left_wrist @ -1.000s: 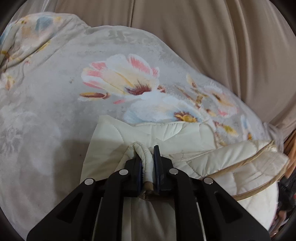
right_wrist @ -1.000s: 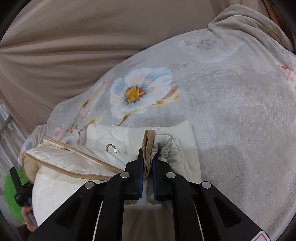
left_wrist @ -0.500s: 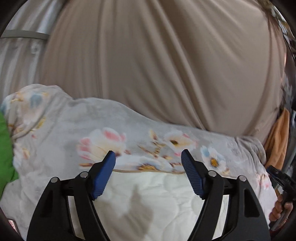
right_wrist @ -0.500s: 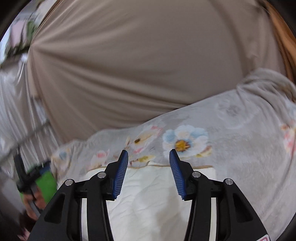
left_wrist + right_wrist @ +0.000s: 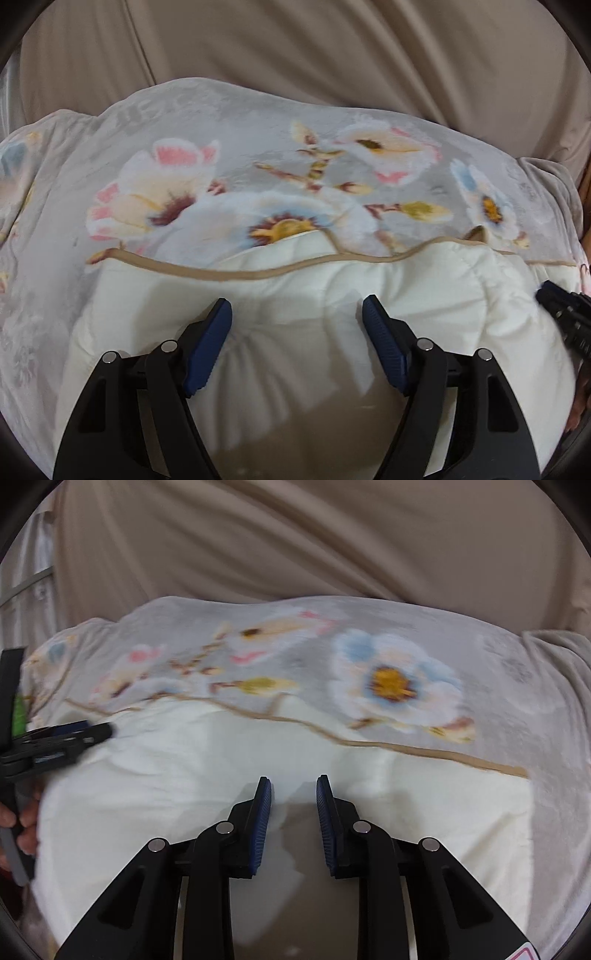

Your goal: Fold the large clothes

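Left gripper (image 5: pixel 297 308) and right gripper (image 5: pixel 293 786): both released, jaws apart, empty, above the cream quilted garment (image 5: pixel 314 295) lying on the floral blanket (image 5: pixel 184 147).

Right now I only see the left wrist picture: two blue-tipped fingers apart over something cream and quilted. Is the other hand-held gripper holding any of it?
Observer: No. The right hand-held gripper has its jaws apart with nothing between them, above the cream garment.
Operator: Does the garment end on that side?
Observer: Yes. Its tan trim runs to a corner at the right, lying on the floral blanket.
Operator: Anything else I miss?
Observer: A green patch shows at the far left edge of the right wrist view; I cannot tell what it is.
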`<state>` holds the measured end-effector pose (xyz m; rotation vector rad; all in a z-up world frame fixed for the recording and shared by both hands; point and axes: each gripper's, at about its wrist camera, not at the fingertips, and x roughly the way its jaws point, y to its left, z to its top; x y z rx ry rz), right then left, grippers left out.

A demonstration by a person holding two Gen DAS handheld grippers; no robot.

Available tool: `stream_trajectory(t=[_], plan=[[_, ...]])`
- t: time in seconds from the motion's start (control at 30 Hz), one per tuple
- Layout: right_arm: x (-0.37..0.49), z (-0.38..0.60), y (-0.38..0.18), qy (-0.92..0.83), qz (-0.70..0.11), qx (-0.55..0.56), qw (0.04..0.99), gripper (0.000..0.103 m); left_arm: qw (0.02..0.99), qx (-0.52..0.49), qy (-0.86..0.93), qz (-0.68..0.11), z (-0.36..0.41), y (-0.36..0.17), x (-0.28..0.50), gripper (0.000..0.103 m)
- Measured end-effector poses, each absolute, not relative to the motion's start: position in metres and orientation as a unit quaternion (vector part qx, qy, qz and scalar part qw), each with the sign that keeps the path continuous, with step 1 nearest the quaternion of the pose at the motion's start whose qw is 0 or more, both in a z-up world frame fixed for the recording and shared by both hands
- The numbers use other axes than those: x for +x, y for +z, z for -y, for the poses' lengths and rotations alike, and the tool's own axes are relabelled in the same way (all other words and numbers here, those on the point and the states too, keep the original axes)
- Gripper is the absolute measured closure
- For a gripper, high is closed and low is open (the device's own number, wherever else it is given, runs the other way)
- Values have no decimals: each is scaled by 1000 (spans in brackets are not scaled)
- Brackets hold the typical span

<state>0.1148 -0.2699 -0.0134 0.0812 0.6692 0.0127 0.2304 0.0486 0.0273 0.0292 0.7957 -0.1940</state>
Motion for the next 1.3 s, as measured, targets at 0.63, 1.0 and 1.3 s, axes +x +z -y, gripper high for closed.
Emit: stream_trajectory(t=[0.63, 1.0, 1.3], plan=[[36, 307, 16, -45, -297, 121, 946, 95, 933, -10, -55, -354, -96, 61, 185, 44], [-13, 196, -27, 87, -349, 20, 933, 103, 917, 42, -116, -380, -51, 32, 117, 40], [-65, 336, -56, -59, -362, 156, 917, 103, 912, -32, 18, -408, -182, 8, 107, 23]])
